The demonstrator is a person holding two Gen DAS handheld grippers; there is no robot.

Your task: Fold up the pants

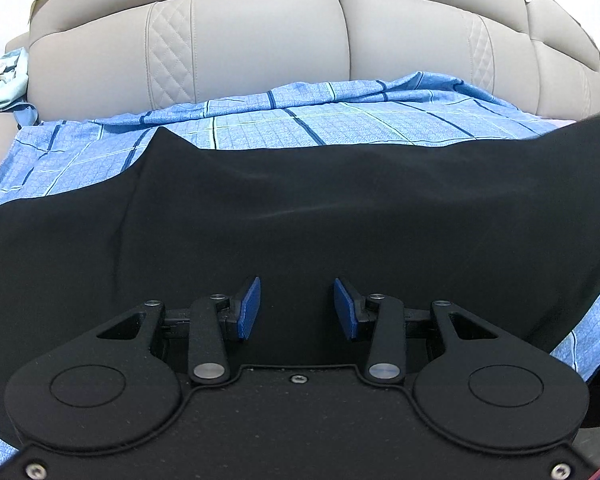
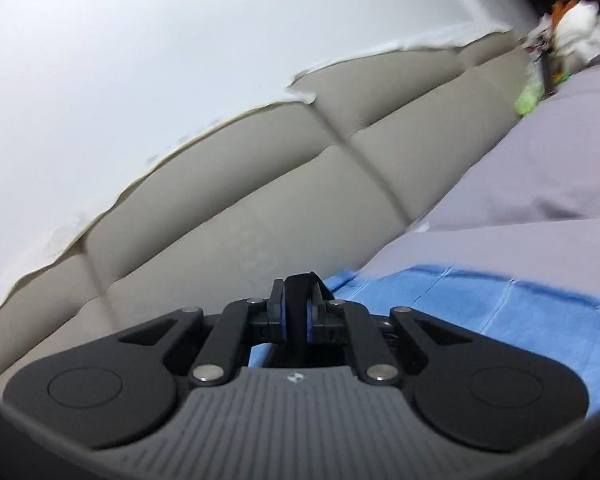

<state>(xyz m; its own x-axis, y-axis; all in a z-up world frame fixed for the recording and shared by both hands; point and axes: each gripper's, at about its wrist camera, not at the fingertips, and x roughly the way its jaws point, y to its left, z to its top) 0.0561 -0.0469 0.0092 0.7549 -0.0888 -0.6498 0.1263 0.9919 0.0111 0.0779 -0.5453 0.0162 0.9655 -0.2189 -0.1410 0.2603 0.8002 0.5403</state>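
Observation:
Black pants [image 1: 300, 208] lie spread across a blue checked sheet [image 1: 260, 128], filling the middle of the left wrist view. My left gripper [image 1: 297, 308] hovers low over them. Its blue pads [image 1: 249, 308] stand apart, and only flat black cloth shows in the gap. In the right wrist view my right gripper [image 2: 296, 312] is shut on a fold of the black pants [image 2: 299, 286], which sticks up between its pads. That gripper points almost level toward the headboard. At the right edge of the left wrist view the pants rise off the sheet.
A padded beige headboard [image 1: 260, 40] stands behind the bed, under a white wall [image 2: 140, 60]. A pale green cloth [image 1: 4, 80] lies at the far left. Grey bedding [image 2: 540, 168] lies right of the blue sheet [image 2: 500, 320], with white clutter [image 2: 572, 36] beyond.

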